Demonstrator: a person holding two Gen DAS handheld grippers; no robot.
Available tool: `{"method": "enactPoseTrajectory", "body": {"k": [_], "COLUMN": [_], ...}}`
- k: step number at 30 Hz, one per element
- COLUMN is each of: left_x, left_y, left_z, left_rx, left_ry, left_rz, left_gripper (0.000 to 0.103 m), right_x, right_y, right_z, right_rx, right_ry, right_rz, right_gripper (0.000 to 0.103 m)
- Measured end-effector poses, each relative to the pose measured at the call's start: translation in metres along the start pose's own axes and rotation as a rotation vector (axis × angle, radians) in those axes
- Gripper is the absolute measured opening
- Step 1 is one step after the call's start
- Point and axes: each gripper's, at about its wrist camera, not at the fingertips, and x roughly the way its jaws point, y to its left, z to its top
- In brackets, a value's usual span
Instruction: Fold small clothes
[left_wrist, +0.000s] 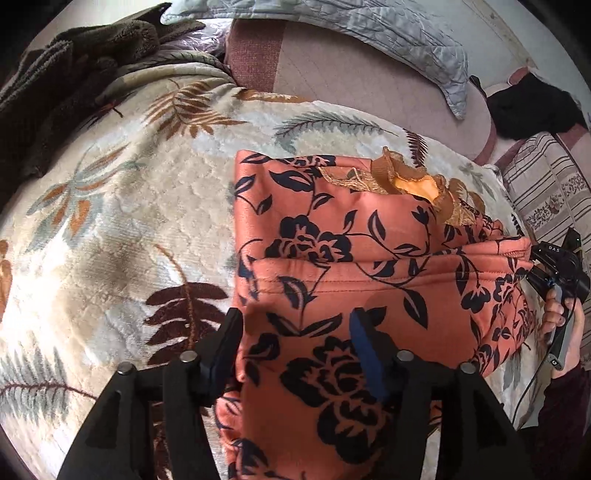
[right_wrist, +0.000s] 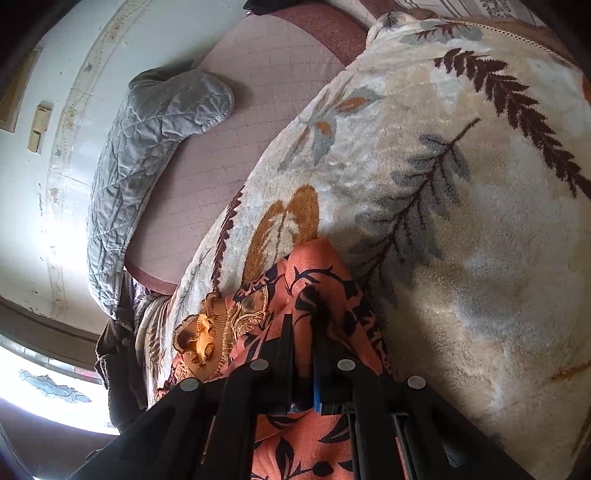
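An orange garment with black flowers (left_wrist: 369, 240) lies partly folded on a cream leaf-print blanket (left_wrist: 129, 221), its ruffled tan collar (left_wrist: 413, 184) at the far side. My left gripper (left_wrist: 295, 325) hovers over the garment's near left part with jaws wide, one finger at the cloth's left edge; the pads do not press on it. In the right wrist view, my right gripper (right_wrist: 304, 332) is shut on a bunched fold of the garment (right_wrist: 317, 266), next to the collar (right_wrist: 207, 332). A hand (left_wrist: 561, 321) holds that gripper at the garment's right edge.
A grey quilted pillow (left_wrist: 369, 29) and a pink mattress (left_wrist: 332, 74) lie beyond the blanket. A dark brown towel (left_wrist: 55, 81) sits far left. A black item (left_wrist: 528, 107) and striped cloth (left_wrist: 546, 195) are at the right.
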Motion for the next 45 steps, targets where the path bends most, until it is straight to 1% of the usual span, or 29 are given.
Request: {"method": "enactPoseTrajectory", "body": {"k": [4,8,9,10,11,12,15,18,20,23,26,27,29,31,33,35,37,38,40,41,42,43,44,45], "left_x": [-0.002,0.007,0.008,0.008,0.008,0.008,-0.001,-0.017,-0.028,-0.037,-0.037,-0.034,-0.027,-0.02,-0.008,0.012,0.037,0.051,0.071,0.072,0.066,0.058,0.047,0.035], "left_y": [0.004,0.002,-0.001,-0.002,-0.004,-0.003,-0.001,-0.004,-0.005,-0.006,-0.009,-0.009,-0.009,-0.002,0.009,0.025,0.043,0.051,0.066,0.071,0.073,0.073,0.07,0.065], "left_z": [-0.005,-0.007,-0.008,-0.008,-0.008,-0.008,-0.006,-0.002,0.004,0.021,0.049,0.061,0.085,0.107,0.12,0.127,0.127,0.125,0.116,0.108,0.1,0.092,0.084,0.075], "left_rx": [0.018,0.019,0.024,0.029,0.032,0.026,0.009,0.013,0.022,0.021,0.032,0.041,0.046,0.022,-0.013,-0.076,-0.124,-0.135,-0.174,-0.199,-0.216,-0.223,-0.224,-0.222], "left_ry": [-0.005,0.025,0.027,0.032,0.036,0.037,-0.005,-0.084,-0.139,-0.214,-0.254,-0.257,-0.258,-0.264,-0.261,-0.244,-0.213,-0.178,-0.097,-0.086,-0.102,-0.123,-0.142,-0.161], "left_rz": [0.025,-0.015,-0.026,-0.039,-0.048,-0.06,-0.091,-0.127,-0.133,-0.109,-0.06,-0.04,-0.004,0.004,0.033,0.099,0.218,0.255,0.269,0.253,0.229,0.218,0.22,0.226], "left_gripper": [0.066,0.066,0.06,0.044,0.033,0.02,0.015,0.014,0.013,0.013,0.012,0.011,0.01,0.009,0.008,0.008,0.007,0.007,0.007,0.007,0.007,0.007,0.007,0.007], "right_x": [0.003,0.003,0.003,0.003,0.003,0.003,0.003,0.002,-0.004,-0.017,-0.023,-0.022,-0.018,-0.016,-0.012,0.001,0.02,0.031,0.049,0.051,0.048,0.042,0.032,0.018], "right_y": [-0.001,0.0,0.0,0.0,0.0,0.0,0.0,0.0,0.002,0.011,0.017,0.021,0.028,0.035,0.034,0.026,0.01,0.0,-0.018,-0.026,-0.032,-0.035,-0.036,-0.037], "right_z": [-0.001,-0.001,-0.001,-0.001,-0.001,-0.001,-0.001,-0.001,0.0,0.008,0.02,0.024,0.034,0.042,0.051,0.062,0.07,0.071,0.07,0.07,0.069,0.07,0.07,0.068], "right_rx": [-0.002,-0.004,-0.006,-0.005,-0.002,0.0,-0.003,0.004,0.008,-0.015,-0.009,-0.013,-0.036,-0.068,-0.065,-0.012,0.074,0.113,0.164,0.189,0.213,0.233,0.243,0.256], "right_ry": [0.009,0.007,0.007,0.006,0.006,0.006,0.004,0.002,-0.015,-0.077,-0.128,-0.138,-0.165,-0.206,-0.233,-0.226,-0.189,-0.153,-0.087,-0.074,-0.076,-0.087,-0.119,-0.169], "right_rz": [-0.01,-0.014,-0.015,-0.014,-0.013,-0.013,-0.015,-0.01,0.011,0.048,0.099,0.107,0.095,0.08,0.08,0.089,0.075,0.072,0.051,0.071,0.11,0.139,0.149,0.166], "right_gripper": [0.007,0.007,0.007,0.007,0.007,0.007,0.007,0.007,0.007,0.007,0.007,0.007,0.007,0.007,0.007,0.007,0.008,0.009,0.011,0.011,0.012,0.022,0.052,0.074]}}
